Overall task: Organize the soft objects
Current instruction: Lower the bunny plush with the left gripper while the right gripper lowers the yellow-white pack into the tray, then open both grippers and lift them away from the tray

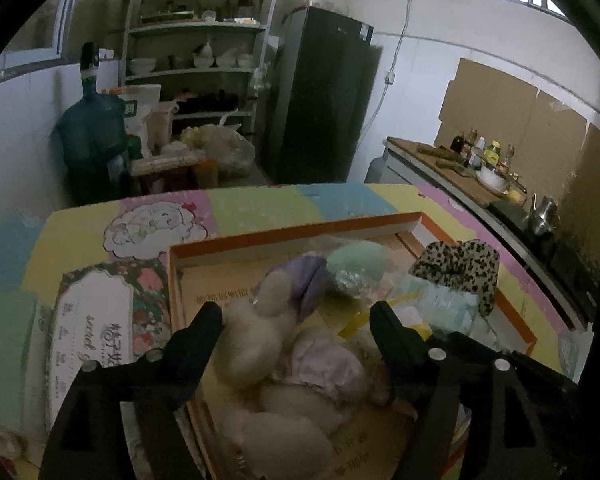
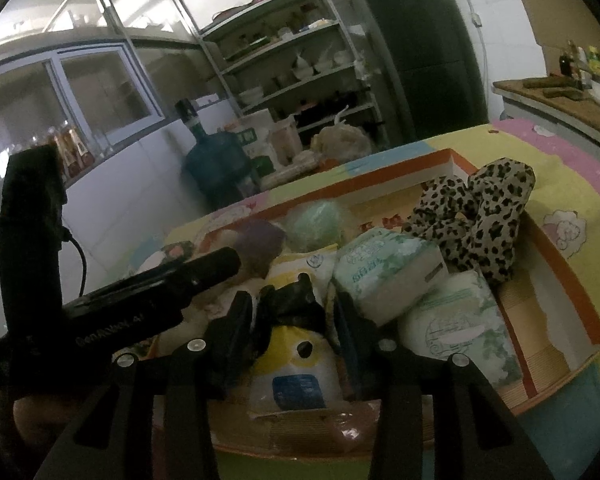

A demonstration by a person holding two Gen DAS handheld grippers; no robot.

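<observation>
Above a shallow orange-rimmed cardboard box (image 1: 300,234) on a pastel patchwork tablecloth (image 1: 260,204): left gripper (image 1: 296,322) spread wide over a cream plush toy in lilac clothing (image 1: 300,356), pads clear of it. Right gripper (image 2: 292,316) half-parted around a yellow-and-white soft pack with a black top (image 2: 296,356); contact impossible to tell. Beside that pack, two pale green wrapped tissue packs (image 2: 388,268). Against the far right wall, a leopard-print fabric piece (image 2: 484,216). At the back, a mint-green round cushion (image 1: 356,264).
</observation>
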